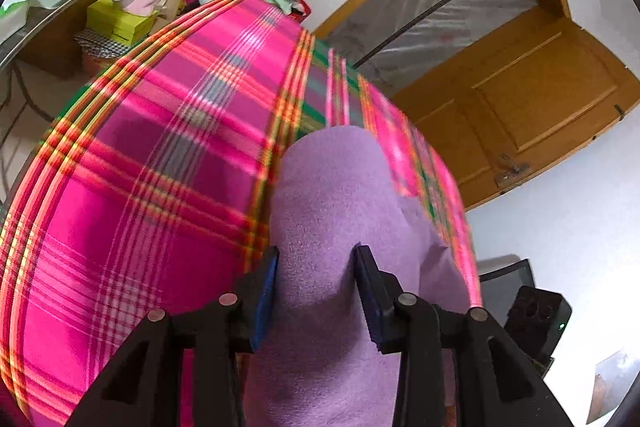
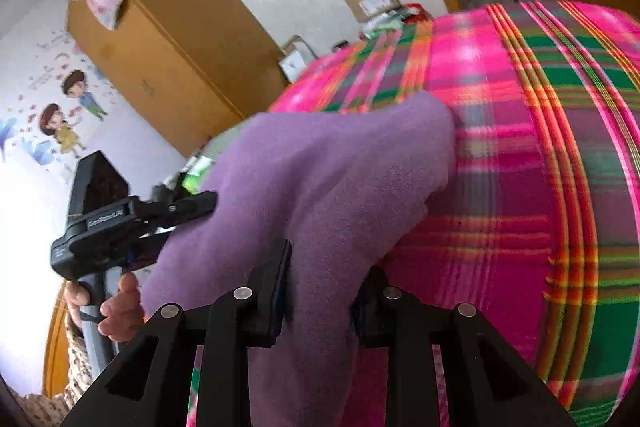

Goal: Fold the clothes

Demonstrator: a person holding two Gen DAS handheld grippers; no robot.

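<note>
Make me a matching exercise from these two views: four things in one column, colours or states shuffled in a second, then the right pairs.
Things:
1. garment
2. bedspread
3. door
4. left hand-held gripper

Colours or states:
A. brown wood
B. pink plaid
C. shut on fabric
D. plain purple

Pairs: 1-D, 2-B, 3-A, 4-C

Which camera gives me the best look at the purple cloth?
The right wrist view. There the purple cloth spreads wide, showing its edge and a corner over the plaid sheet, held between the right hand-held gripper. The left wrist view shows only a narrow bunched strip between the left hand-held gripper.
</note>
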